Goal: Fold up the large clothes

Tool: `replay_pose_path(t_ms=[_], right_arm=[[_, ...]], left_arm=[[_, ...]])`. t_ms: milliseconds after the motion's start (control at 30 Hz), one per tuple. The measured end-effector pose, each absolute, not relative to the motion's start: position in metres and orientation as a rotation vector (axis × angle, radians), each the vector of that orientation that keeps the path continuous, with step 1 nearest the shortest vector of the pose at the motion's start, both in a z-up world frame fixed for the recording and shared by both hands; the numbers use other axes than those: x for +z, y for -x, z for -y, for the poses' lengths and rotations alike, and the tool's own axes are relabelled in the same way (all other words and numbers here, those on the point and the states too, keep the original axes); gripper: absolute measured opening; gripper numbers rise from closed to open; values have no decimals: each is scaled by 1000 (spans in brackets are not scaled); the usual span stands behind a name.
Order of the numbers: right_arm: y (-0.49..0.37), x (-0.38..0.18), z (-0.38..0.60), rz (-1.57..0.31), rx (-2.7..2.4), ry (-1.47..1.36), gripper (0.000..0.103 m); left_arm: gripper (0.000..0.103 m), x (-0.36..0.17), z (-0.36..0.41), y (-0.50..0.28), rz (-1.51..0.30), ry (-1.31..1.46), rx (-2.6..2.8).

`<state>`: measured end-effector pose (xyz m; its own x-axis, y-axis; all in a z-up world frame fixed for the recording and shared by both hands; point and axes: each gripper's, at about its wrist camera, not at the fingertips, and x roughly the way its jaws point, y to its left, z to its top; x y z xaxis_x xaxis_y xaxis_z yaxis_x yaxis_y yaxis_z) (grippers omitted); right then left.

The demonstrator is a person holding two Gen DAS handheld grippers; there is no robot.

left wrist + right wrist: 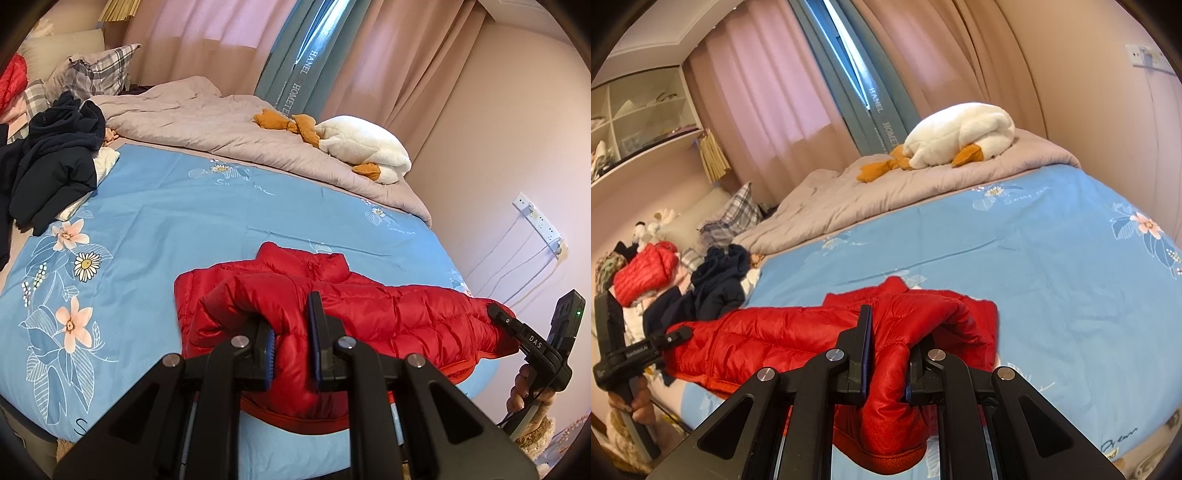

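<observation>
**Red jacket pinched at both ends**

Left gripper (291, 347) clamped narrow on a puffy fold of the red jacket (369, 314) — red fabric bulging between the blue pads and spilling down below them. Right gripper (888, 354) likewise closed tight on a bunched fold of the same jacket (783, 336), cloth squeezed between its fingers.

Jacket lying across the near edge of the bed, on the blue flowered sheet (166, 229), collar and zip facing away, hem hanging over the edge. Seen from the left wrist, right gripper at the jacket's far right end, held by a hand (526, 387); seen from the right wrist, left gripper (679, 334) at the jacket's far left end, held by the other hand (637, 400).

Farther back: grey quilt (207, 118) bunched along the sheet, white plush goose (362, 147) on top of it. Dark blue clothes (55, 155) heaped at the left side — beside them a second red garment (642, 273) and plaid pillows (96, 66). Pink curtains (192, 33) behind.
</observation>
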<state>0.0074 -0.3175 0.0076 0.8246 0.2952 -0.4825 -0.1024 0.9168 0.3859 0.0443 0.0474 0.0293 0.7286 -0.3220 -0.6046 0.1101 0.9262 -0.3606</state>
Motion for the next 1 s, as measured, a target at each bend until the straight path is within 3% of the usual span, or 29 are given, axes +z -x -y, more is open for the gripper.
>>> replay_pose_path(t_ms=[1000], right_arm=[[-47, 3, 304, -638, 173, -336, 13]], left_arm=[[15, 8, -45, -102, -811, 303, -197]])
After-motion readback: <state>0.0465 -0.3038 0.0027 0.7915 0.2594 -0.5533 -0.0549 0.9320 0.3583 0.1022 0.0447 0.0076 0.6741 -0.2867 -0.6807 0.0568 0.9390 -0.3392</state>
